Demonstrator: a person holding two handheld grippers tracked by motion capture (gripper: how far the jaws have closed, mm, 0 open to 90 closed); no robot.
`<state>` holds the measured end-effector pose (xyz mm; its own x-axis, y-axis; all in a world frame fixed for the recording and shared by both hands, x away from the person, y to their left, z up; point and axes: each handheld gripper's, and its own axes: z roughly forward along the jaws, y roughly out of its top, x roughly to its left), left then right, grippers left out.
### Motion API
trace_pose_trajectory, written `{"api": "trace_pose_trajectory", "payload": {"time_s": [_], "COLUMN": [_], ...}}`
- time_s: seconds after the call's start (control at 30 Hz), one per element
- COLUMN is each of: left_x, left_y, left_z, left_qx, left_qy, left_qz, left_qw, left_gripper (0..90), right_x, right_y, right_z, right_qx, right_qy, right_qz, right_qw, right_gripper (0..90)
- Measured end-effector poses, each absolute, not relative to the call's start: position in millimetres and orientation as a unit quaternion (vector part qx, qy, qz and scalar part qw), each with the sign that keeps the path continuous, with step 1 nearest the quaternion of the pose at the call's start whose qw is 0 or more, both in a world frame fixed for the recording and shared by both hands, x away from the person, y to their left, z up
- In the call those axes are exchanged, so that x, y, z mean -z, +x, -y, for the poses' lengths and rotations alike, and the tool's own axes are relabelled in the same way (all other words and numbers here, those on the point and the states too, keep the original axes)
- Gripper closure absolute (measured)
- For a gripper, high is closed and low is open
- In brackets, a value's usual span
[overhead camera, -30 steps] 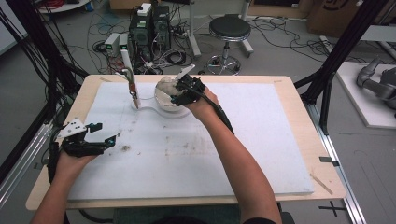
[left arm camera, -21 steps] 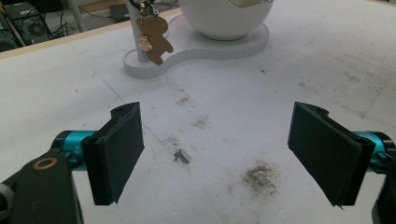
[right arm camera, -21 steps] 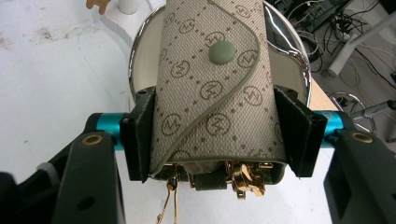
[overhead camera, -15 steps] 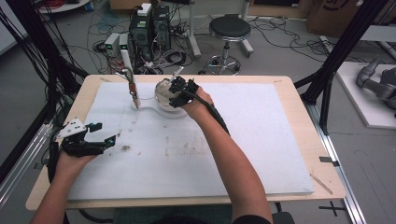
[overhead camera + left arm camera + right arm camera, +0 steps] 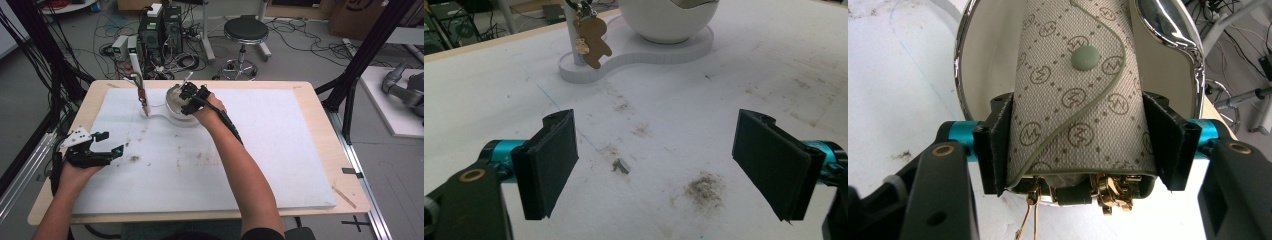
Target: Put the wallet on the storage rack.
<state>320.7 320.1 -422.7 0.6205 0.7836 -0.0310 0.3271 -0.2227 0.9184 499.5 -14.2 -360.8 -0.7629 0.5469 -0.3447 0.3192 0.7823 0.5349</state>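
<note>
Right tongs pinch a monogram key pouch across its width, one black jaw pressed to each long side. In the right gripper view the pouch's long axis runs from the bottom centre to the top centre of the frame, the curved flap and its green snap button facing the camera. Gold key hardware hangs from the near end at the bottom centre; the far end is cut off by the top edge. The pouch lies in the white bowl, whose chrome rim curves along the left and upper right of the frame; how deep the pouch sits cannot be told.

In the high view the right tongs and the bowl stand at the upper centre, close to the far edge of the counter. The bowl's white base plate also carries a thin post with a bear charm. Wide bare room spreads over the right and lower parts of the white mat.

Left tongs hover at the lower left of the high view, near the counter's left edge, well apart from the bowl. In the left gripper view the jaws stand spread wide over stained mat, holding nothing; the bowl is cropped by the top edge, the bear charm just beside it.
</note>
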Motion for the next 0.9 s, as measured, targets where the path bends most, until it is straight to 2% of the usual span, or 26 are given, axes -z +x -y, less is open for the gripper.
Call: {"api": "trace_pose_trajectory", "payload": {"time_s": [0.43,0.6,0.9], "left_x": [422,422,423], "left_y": [320,321,323], "left_z": [-319,-319,-314], "left_qx": [-0.228,-0.227,-0.227], "left_qy": [0.748,0.749,0.752], "left_qz": [-0.37,-0.369,-0.365], "left_qw": [0.502,0.502,0.5], "left_gripper": [18.2,18.2,18.2], "right_x": [349,341,335], "right_y": [490,482,466], "right_z": [16,25,58], "right_qx": [-0.247,-0.256,-0.286], "right_qy": [0.235,0.245,0.258], "right_qz": [-0.906,-0.9,-0.891], "right_qw": [0.25,0.254,0.24], "right_gripper": [27.7,20.1,20.1]}}
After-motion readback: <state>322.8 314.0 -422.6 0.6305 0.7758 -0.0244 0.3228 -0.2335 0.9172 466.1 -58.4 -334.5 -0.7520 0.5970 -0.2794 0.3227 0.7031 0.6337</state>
